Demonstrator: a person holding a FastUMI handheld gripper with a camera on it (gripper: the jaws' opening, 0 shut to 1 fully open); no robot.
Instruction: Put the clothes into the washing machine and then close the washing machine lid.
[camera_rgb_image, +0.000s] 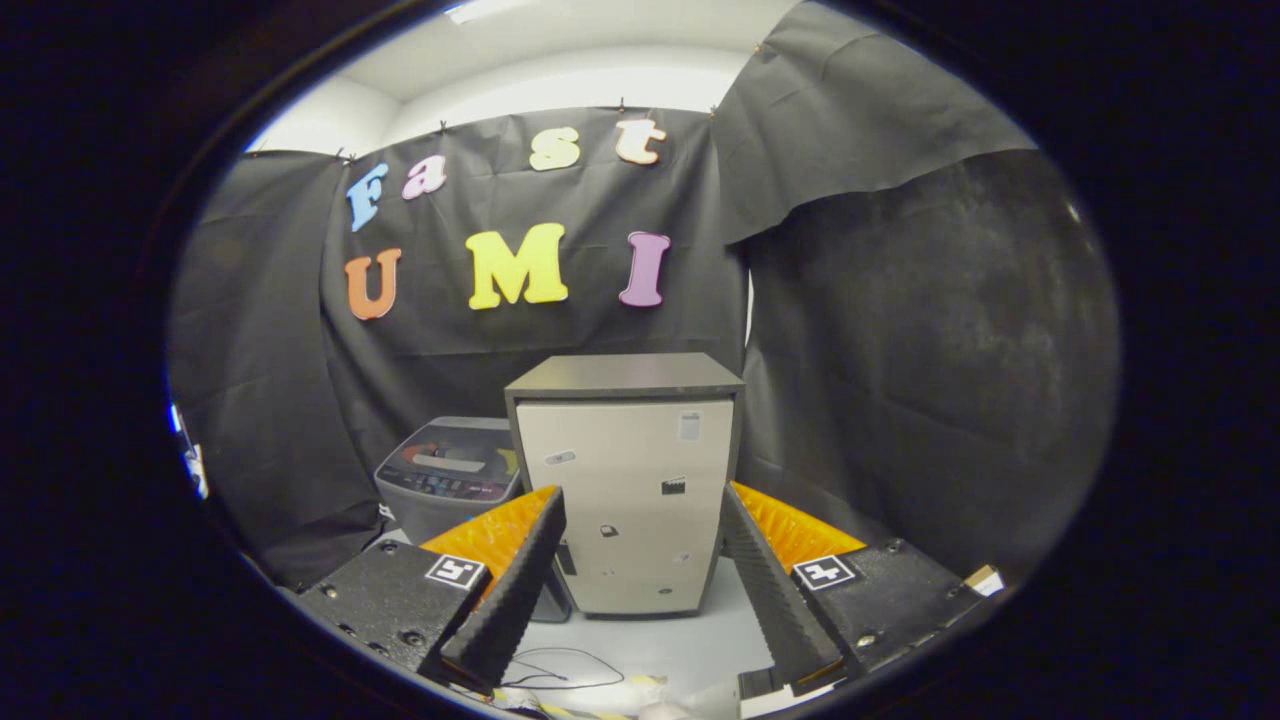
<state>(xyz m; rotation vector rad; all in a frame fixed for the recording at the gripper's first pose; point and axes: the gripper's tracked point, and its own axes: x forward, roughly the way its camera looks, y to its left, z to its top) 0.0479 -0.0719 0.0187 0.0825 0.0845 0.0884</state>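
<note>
Two fingers of the gripper (640, 590) are held wide apart with nothing between them. Beyond them a pale cabinet (628, 500) with a dark top stands on a light floor (650, 640). The washing machine (450, 475) is seen just left of the cabinet and partly behind it — a grey top-loader with a dark panel, its lid apparently down, though that is hard to tell. No clothes can be made out; something pale lies near the fingertips, too cut off to be named. Clothes are judged soft, light and limp — a bunched fold should be pinched rather than an edge. The lid is judged stiff and hinged, best taken at its front lip. A thin cable (560, 668) lies on the floor between the fingers.
</note>
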